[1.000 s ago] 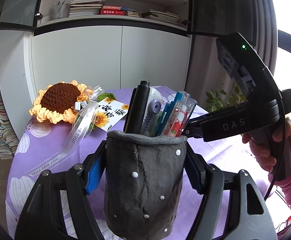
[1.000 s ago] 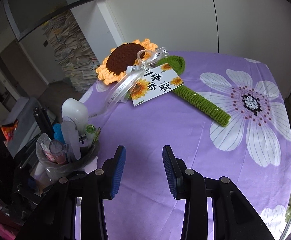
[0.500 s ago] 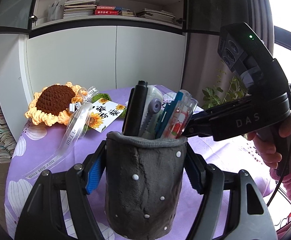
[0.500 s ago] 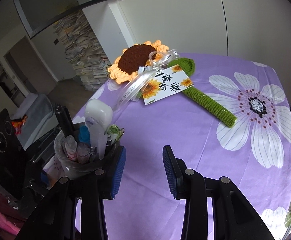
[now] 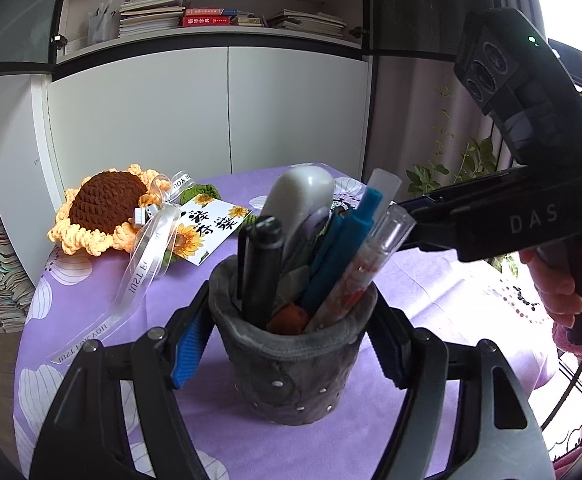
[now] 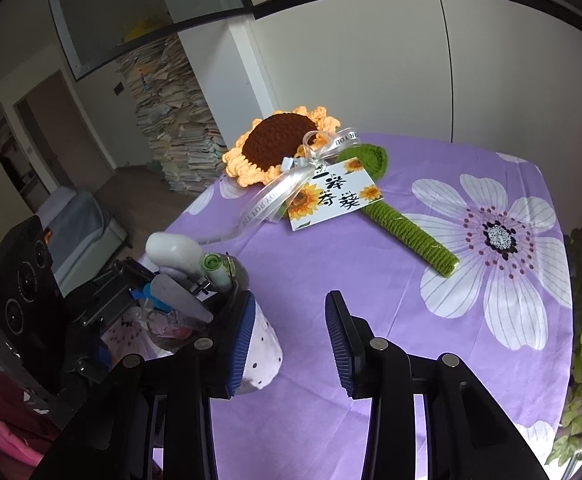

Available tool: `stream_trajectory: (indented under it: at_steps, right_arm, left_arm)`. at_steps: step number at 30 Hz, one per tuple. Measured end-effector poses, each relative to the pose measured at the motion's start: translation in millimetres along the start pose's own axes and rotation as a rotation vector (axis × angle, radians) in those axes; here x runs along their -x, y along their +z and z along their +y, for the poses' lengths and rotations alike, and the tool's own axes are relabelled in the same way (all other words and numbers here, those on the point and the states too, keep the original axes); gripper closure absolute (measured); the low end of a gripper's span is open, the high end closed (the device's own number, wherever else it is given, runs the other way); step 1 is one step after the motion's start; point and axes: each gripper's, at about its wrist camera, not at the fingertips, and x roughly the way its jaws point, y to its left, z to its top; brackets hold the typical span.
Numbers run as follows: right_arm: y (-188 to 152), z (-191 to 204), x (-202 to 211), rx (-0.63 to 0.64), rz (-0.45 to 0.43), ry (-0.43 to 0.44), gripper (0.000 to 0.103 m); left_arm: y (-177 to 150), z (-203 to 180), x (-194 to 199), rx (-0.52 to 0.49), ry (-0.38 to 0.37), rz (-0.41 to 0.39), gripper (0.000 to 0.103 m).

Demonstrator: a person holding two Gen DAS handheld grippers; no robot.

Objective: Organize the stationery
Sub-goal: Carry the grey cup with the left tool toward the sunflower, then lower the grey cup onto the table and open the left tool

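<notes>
Nearby, crochet sunflower (image 6: 279, 144) w/ card (image 6: 333, 196) behind cup (image 5: 291, 356).

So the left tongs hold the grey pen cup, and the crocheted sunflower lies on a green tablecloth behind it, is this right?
Almost. The tablecloth is purple with white flowers, not green, as the right wrist view shows. The rest holds: the left tongs hold the grey pen cup, and the crocheted sunflower lies behind it.

Purple floral table (image 6: 371, 280), crochet sunflower (image 6: 279, 148), apparently resting pen holder (image 5: 291, 364)
</notes>
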Motion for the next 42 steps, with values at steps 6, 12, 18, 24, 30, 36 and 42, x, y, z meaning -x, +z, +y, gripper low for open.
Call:
stream_trajectory:
  at_steps: [6, 12, 18, 24, 30, 36, 42]
  right_arm:
    - [-3.3, -7.4, 2.0, -0.009, -0.005, -0.016, 0.064]
    - [-0.4, -22.4, 10.6, -0.042, -0.045, -0.03, 0.064]
    - [-4.3, -44.3, 14.9, -0.073, -0.061, -0.061, 0.064]
    - [-13.3, -65.2, 14.8, -0.131, -0.069, -0.031, 0.064]
    - [-20.0, -61.9, 16.5, -0.131, -0.068, -0.012, 0.064]
    - [-31.8, -60.3, 20.5, -0.152, -0.055, -0.033, 0.064]
    - [-44.6, -64.6, 34.3, -0.21, -0.06, -0.053, 0.064]
  left_arm:
    - [9.4, -1.8, -15.3, 0.021, 0.021, 0.004, 0.034]
    - [22.9, -13.1, -29.0, -0.001, 0.025, -0.006, 0.034]
    - [28.5, -24.8, -51.0, -0.03, 0.007, 0.024, 0.034]
    - [27.1, -32.4, -55.6, -0.072, 0.021, 0.021, 0.033]
    - [23.4, -27.3, -51.7, -0.051, 0.023, 0.049, 0.033]
    - [20.0, -29.3, -45.6, -0.055, 0.031, 0.056, 0.032]
    - [18.0, -30.5, -41.7, -0.06, 0.045, 0.073, 0.026]
